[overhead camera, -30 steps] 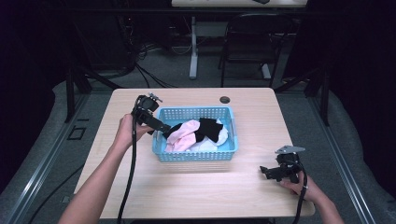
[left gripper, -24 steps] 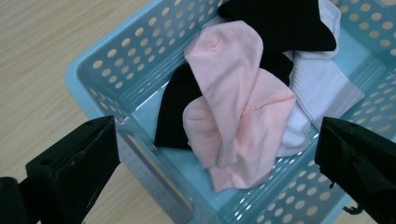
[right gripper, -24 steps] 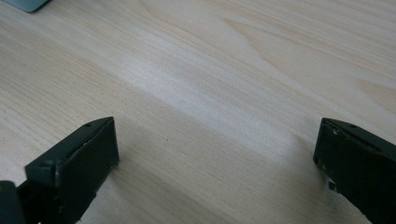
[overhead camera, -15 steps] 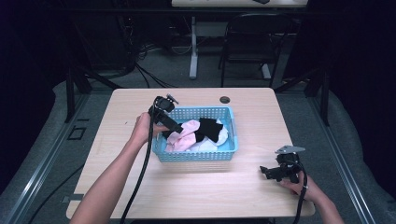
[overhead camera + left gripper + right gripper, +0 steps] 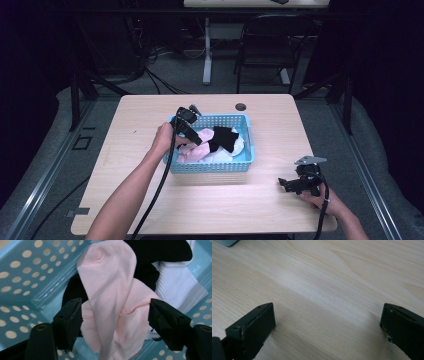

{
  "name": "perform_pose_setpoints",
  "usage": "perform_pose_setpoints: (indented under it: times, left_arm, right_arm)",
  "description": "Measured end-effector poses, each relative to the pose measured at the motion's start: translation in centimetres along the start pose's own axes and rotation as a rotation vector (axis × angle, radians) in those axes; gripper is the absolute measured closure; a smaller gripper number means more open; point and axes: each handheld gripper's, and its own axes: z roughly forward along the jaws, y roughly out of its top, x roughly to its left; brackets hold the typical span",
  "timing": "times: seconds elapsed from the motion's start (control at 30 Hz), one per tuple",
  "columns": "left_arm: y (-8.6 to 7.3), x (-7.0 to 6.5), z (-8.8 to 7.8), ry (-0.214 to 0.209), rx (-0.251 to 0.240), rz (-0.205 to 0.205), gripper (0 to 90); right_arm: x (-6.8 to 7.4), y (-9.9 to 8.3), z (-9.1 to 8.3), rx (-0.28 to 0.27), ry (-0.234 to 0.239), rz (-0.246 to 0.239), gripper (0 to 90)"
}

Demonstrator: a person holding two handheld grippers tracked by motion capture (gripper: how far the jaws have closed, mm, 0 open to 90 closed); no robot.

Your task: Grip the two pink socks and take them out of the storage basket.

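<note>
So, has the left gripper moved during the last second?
Yes. In the high view the left gripper went from the blue basket's outer left corner to over its inside, jaws open around the pink cloth.

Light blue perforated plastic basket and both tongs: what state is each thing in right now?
Light blue perforated plastic basket: upright, holding clothes.
Pale pink fabric piece: crumpled, ungripped, between open jaws.
Black fabric piece: heaped in basket.
White ribbed fabric piece: lying under the others.
Left tongs: open.
Right tongs: open over bare wooden table.
</note>
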Motion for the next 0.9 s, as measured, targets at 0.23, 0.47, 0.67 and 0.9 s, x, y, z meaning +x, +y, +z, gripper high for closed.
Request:
perform_pose_setpoints:
  times: [0.23, 0.47, 0.67, 0.9]
  left_arm:
    - [0.4, 0.0, 1.2, 0.017, 0.045, -0.019, 39.2]
    - [0.3, 0.4, 2.1, 0.037, 0.069, -0.053, 55.3]
    - [0.1, 0.4, 2.4, 0.033, 0.080, -0.063, 68.4]
    - [-0.3, 0.7, 1.0, 0.030, -0.018, -0.078, 85.9]
  right_arm:
    - [0.0, 0.0, 0.0, 0.000, 0.001, 0.000, 0.0]
    - [0.0, 0.0, 0.0, 0.000, 0.001, 0.000, 0.0]
    - [0.0, 0.0, 0.0, 0.000, 0.002, -0.001, 0.0]
    - [0.0, 0.0, 0.0, 0.000, 0.001, 0.000, 0.0]
